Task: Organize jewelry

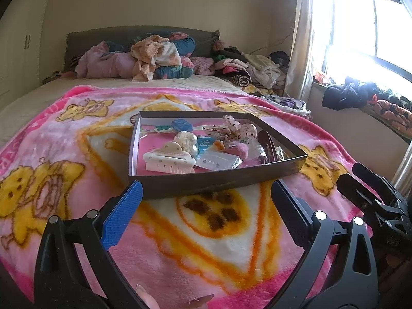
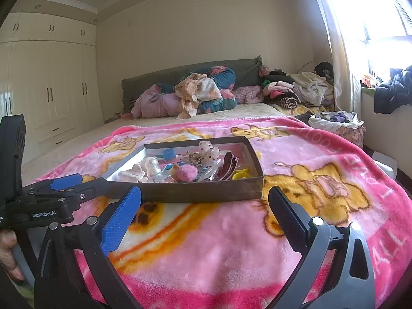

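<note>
shallow open box of hair accessories on blanket.

Two matte black plastic hand-held grippers. Left gripper: forked black frame, round silver screw heads at the finger pivots, one finger faced with a blue dimpled pad, the other with a black textured pad. Right gripper: same black frame, silver screws, blue and black pads. White "GenRobot.AI" lettering on the left gripper's black body, seen from the right wrist. Long pale fingernails at the lower edge.
</note>
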Motion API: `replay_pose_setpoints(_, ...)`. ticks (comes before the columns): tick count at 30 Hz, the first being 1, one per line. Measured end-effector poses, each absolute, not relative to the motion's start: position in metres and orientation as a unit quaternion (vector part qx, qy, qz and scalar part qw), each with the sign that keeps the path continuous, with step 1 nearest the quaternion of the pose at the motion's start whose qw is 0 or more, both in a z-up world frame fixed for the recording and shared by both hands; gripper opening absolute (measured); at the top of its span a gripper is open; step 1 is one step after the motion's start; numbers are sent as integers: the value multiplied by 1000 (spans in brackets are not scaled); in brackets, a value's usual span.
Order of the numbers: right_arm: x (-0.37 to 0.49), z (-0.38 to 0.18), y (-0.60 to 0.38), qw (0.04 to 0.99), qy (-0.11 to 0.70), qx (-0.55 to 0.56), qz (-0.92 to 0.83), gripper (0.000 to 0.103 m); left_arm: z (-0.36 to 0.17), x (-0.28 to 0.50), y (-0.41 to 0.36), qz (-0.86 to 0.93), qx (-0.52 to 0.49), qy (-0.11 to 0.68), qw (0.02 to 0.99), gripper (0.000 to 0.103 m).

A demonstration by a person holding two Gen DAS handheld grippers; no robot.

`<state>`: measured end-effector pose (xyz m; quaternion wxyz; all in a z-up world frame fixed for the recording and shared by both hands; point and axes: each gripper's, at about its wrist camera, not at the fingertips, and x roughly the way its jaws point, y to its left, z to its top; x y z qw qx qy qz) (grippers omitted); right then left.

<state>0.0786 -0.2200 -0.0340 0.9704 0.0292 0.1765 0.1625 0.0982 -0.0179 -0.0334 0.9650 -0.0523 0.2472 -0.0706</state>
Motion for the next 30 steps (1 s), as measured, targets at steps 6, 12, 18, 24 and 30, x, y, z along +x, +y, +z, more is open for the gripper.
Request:
replay_pose_setpoints(6,79,-33,-220,970,177,29,165,97,-33,98,-17,-70,-52,247,965,91)
replay_pose_setpoints(12,79,-33,-220,970,177,29,165,97,-33,98,-17,-68,-51,247,965,91)
replay_pose_setpoints(18,79,-34,-220,970,176,29,165,97,-33,98,-17,-70,-52,247,965,91)
replay_pose_setpoints(24,79,-33,-220,970,176,29,165,97,-32,98,-17,-70,-51,247,965,91)
replay_pose_setpoints(30,79,-33,-220,970,177,29,165,97,-32,98,-17,-70,-51,248,965,91)
